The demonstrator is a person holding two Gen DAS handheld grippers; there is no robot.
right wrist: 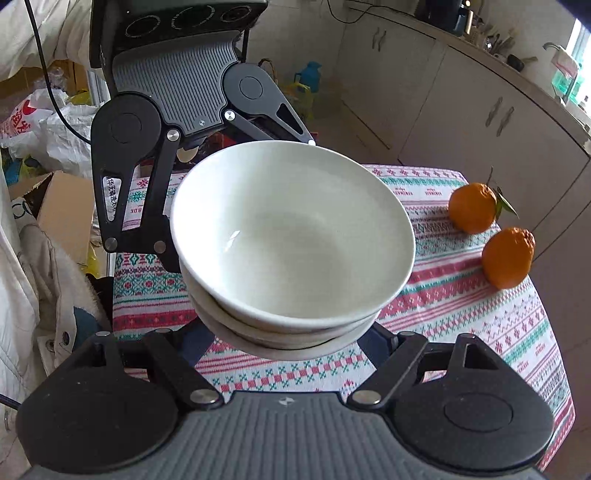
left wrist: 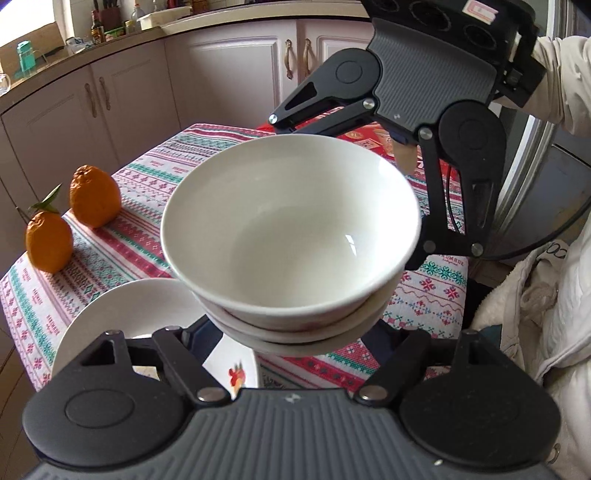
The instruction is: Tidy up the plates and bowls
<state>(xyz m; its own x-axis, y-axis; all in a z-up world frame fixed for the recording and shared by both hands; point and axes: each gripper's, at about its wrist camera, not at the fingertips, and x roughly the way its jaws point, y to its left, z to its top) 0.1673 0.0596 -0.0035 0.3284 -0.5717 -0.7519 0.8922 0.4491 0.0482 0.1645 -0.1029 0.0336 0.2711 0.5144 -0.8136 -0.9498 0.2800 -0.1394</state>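
Stack of nested white ceramic bowls (left wrist: 291, 236) held between opposed left gripper (left wrist: 295, 343) and right gripper (right wrist: 291, 347); finger closure hidden, cannot tell.

A home kitchen, lived-in: the table (left wrist: 140, 192) wears a red-and-green patterned cloth (right wrist: 461, 314), with 2 oranges (left wrist: 94, 197) sitting on it. Behind the table runs a curved row of pale cabinets (left wrist: 229, 74) under a countertop (left wrist: 48, 62) crowded with bottles (left wrist: 96, 27) and jars; off the table's other side, carrier bags (right wrist: 48, 136) and a cardboard box (right wrist: 62, 206) pile up
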